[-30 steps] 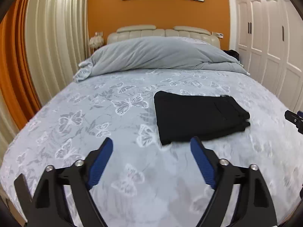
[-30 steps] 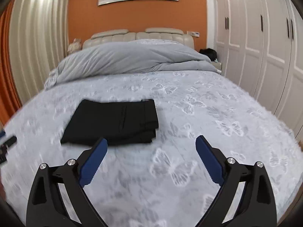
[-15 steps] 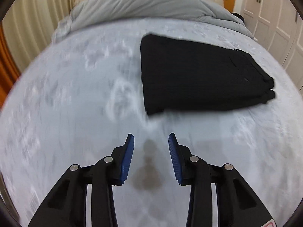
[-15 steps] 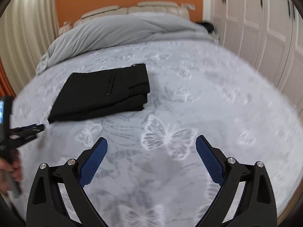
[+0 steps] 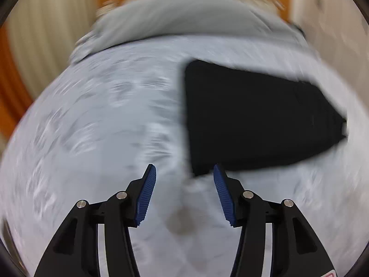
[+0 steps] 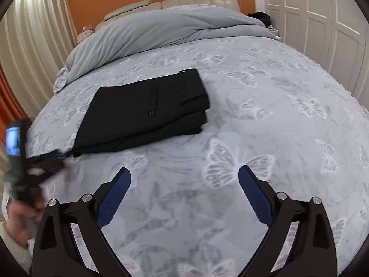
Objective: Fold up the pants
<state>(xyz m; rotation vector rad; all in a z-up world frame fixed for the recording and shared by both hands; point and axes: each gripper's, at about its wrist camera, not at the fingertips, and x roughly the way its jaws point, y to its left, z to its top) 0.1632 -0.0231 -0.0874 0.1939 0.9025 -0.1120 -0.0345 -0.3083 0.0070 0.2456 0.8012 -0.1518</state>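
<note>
- The left tool hangs low over the bed, its 2 blue pads parted to a moderate gap with nothing between them; the near left corner of the pants sits just beyond the tips, at the lower centre of that blurred view.
- In the right wrist view the left tool shows at the left edge, gripped by a hand, its tip right at the pants' near left corner; whether it touches is unclear.
- The right tool stands wide open at the bottom of its frame, well short of the pants.
- The pants are black, folded into a flat stacked rectangle, centre-left on the butterfly-print bedspread.
- A grey duvet is bunched at the head of the bed, upper centre; white wardrobe doors fill the upper right, pale curtains the upper left.
</note>
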